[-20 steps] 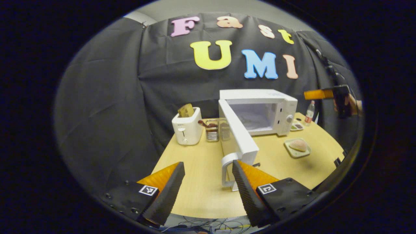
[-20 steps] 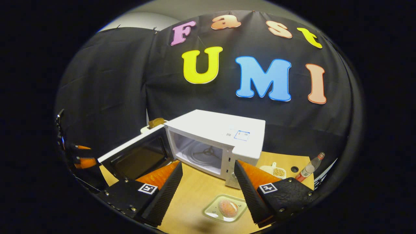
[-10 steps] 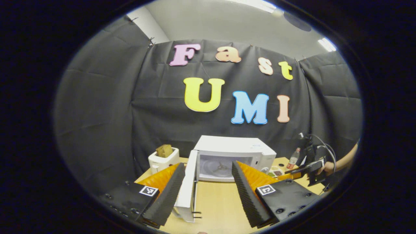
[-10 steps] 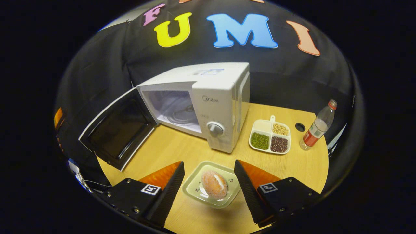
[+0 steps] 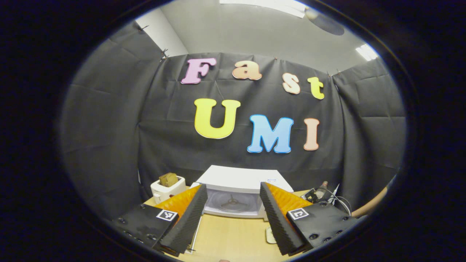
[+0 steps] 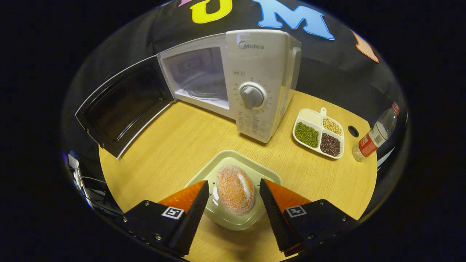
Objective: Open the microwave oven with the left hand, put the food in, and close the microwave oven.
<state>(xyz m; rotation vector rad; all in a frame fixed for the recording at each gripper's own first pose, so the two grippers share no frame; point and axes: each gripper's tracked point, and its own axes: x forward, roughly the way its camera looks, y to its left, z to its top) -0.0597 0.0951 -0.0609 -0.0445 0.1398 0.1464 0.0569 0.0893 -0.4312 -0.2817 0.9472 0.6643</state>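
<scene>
- Left gripper view: the left gripper (image 5: 233, 211) is spread wide and holds nothing; the microwave (image 5: 242, 182) stands ahead with its cavity open.
- Right gripper view: the right gripper (image 6: 233, 207) is wide apart on either side of the bun (image 6: 235, 189) on its plate (image 6: 233, 158), in front of the microwave's open door (image 6: 120, 105).

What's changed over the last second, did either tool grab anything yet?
No grab yet. The right tool has dropped from facing the microwave to straddling the sugared bun on its plate, fingers open, not visibly touching. The left tool has backed away from the door, open and empty. The door stays open; the bun hasn't moved.
</scene>
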